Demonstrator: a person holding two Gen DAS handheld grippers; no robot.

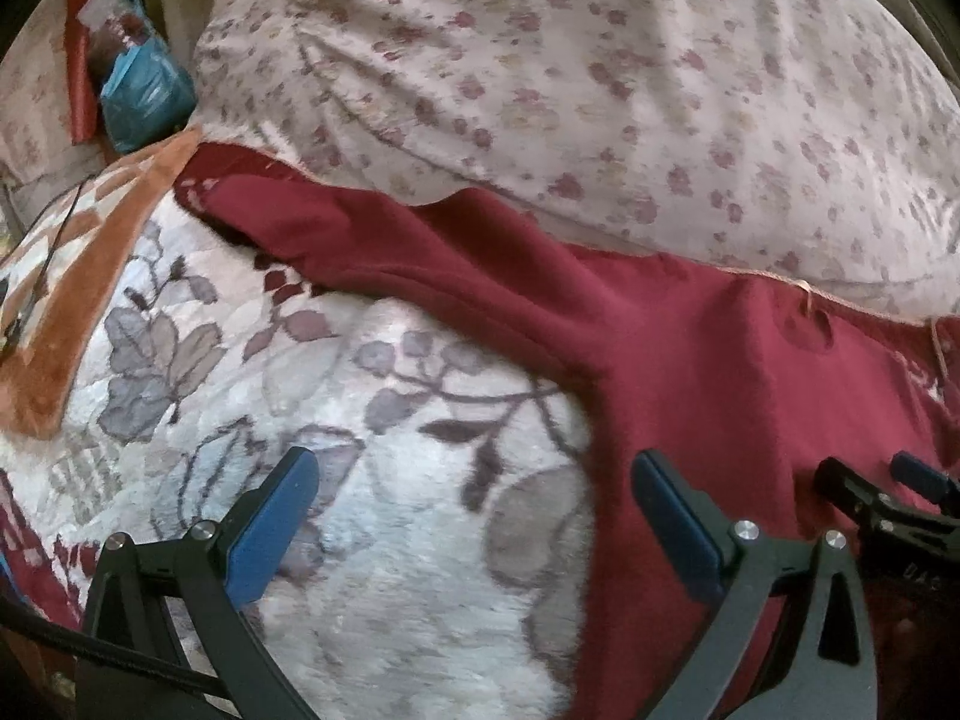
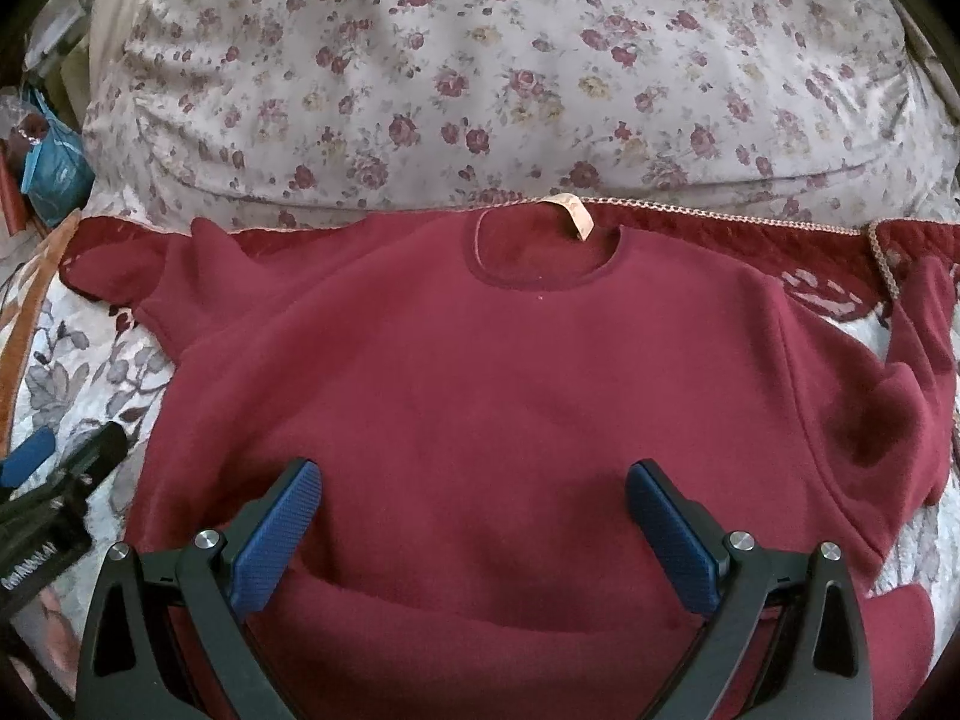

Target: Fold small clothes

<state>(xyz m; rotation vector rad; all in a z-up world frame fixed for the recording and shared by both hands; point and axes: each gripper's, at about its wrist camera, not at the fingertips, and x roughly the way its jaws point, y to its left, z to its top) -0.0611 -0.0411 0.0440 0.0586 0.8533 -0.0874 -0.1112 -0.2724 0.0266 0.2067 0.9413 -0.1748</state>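
Observation:
A dark red sweatshirt lies spread flat on a floral blanket, neck hole and tan label at the far side, sleeves out to both sides. My right gripper is open and empty over the shirt's lower middle. In the left wrist view my left gripper is open and empty at the shirt's left edge; its right finger is over the red cloth, its left finger over the blanket. The shirt's left sleeve stretches away to the upper left.
A big floral pillow lies just beyond the shirt's collar. A blue bag and clutter sit at the far left. An orange-bordered cloth lies left of the sleeve. The right gripper's tip shows at the left view's right edge.

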